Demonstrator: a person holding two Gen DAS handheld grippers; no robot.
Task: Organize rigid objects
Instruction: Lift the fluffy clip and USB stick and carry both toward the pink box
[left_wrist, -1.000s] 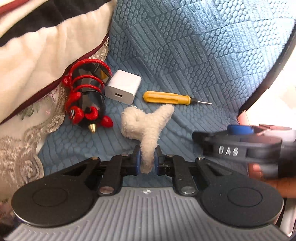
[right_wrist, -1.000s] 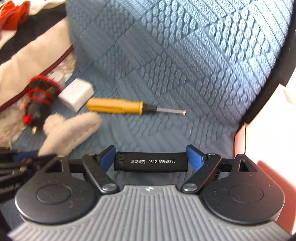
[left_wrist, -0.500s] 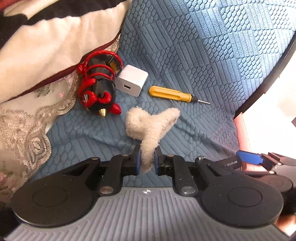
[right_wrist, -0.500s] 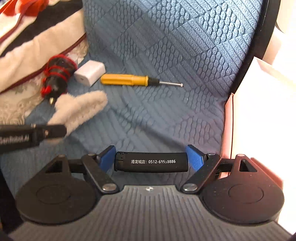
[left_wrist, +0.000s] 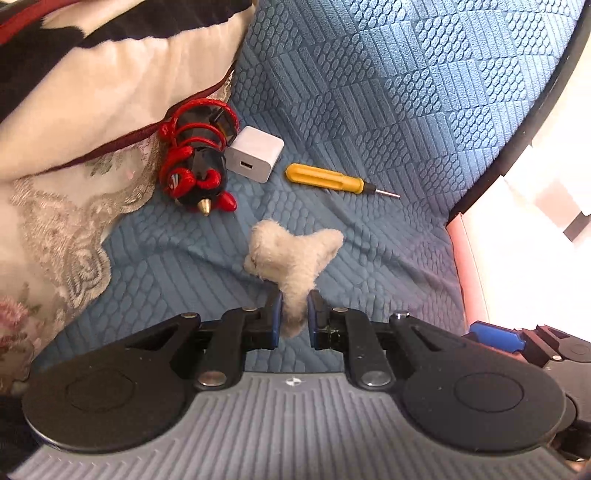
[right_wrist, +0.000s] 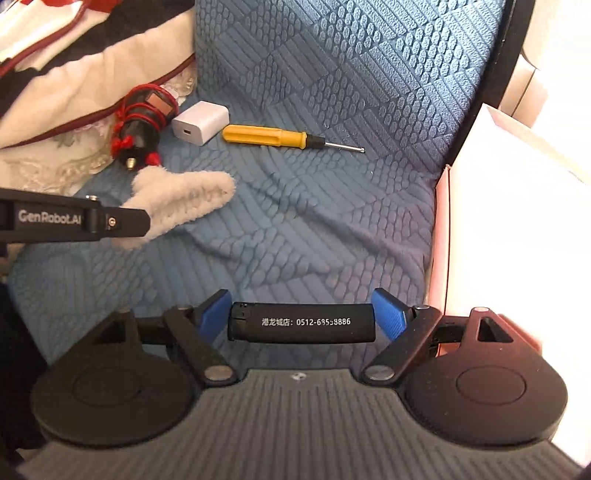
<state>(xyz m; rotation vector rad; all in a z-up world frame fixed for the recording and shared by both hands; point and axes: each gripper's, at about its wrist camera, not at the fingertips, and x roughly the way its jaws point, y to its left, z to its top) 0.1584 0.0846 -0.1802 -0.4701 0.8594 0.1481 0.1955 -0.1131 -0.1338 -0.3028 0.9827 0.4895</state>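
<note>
My left gripper (left_wrist: 294, 314) is shut on a fluffy white cloth piece (left_wrist: 295, 254), held above the blue cover; the cloth also shows in the right wrist view (right_wrist: 184, 203). My right gripper (right_wrist: 301, 314) is shut on a black lighter (right_wrist: 301, 323) with white print, held crosswise between the blue pads. A yellow screwdriver (left_wrist: 328, 180) (right_wrist: 269, 136), a white charger cube (left_wrist: 255, 154) (right_wrist: 199, 122) and a black-and-red toy (left_wrist: 197, 166) (right_wrist: 142, 120) lie in a row on the cover.
A blue textured cover (left_wrist: 388, 92) lies over the seat. A cream pillow with lace trim (left_wrist: 92, 92) rests on the left. A pink and white box (right_wrist: 509, 229) stands at the right edge, beside my right gripper.
Both grippers have pulled back and up from the row of objects, which now look farther away. The right gripper has shifted toward the box. Both grips are unchanged.
</note>
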